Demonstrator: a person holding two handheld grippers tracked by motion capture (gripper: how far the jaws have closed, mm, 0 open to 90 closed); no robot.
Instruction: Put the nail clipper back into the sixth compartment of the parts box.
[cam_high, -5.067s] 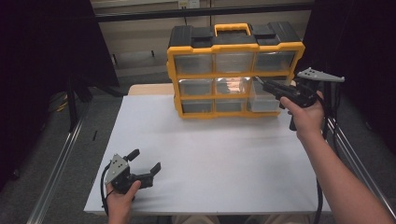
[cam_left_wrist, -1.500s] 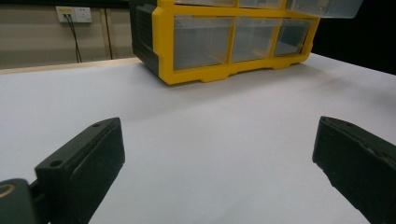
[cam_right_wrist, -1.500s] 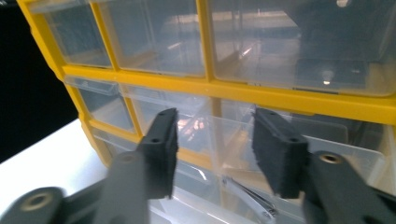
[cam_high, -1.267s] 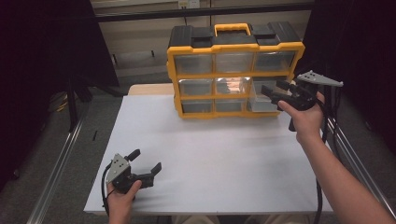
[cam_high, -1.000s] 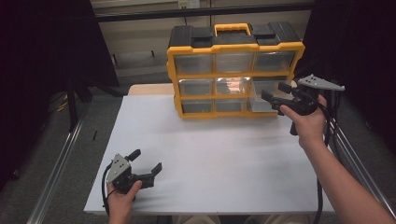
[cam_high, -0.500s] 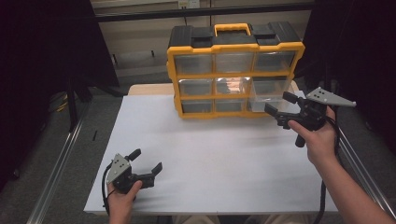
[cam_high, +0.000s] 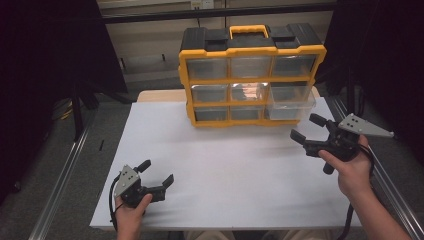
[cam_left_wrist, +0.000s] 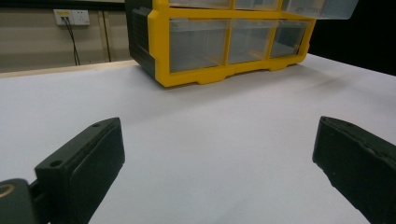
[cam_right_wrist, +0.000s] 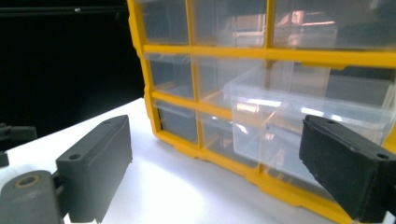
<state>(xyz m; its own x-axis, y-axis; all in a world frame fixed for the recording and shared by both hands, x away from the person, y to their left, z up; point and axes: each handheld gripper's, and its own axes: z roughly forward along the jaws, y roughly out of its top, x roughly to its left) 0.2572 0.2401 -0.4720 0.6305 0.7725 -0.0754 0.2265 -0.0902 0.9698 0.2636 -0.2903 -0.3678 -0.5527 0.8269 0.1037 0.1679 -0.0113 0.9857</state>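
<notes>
Nine clear drawers (cam_high: 248, 92); one pulled-out drawer (cam_high: 291, 98); two grippers (cam_high: 314, 128), jaws apart.

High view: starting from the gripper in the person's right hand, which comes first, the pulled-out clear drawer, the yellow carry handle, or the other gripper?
From the right gripper:
1. Pulled-out clear drawer, just behind it, middle row at the organizer's right end.
2. Yellow carry handle, on top of the organizer, farther back.
3. Left gripper, at the table's near left.

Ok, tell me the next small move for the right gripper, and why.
Probably hold the right gripper clear and look for something to put in: the middle-right drawer of the yellow organizer already stands pulled out, and the jaws, which have just been opening, hold nothing.
</notes>
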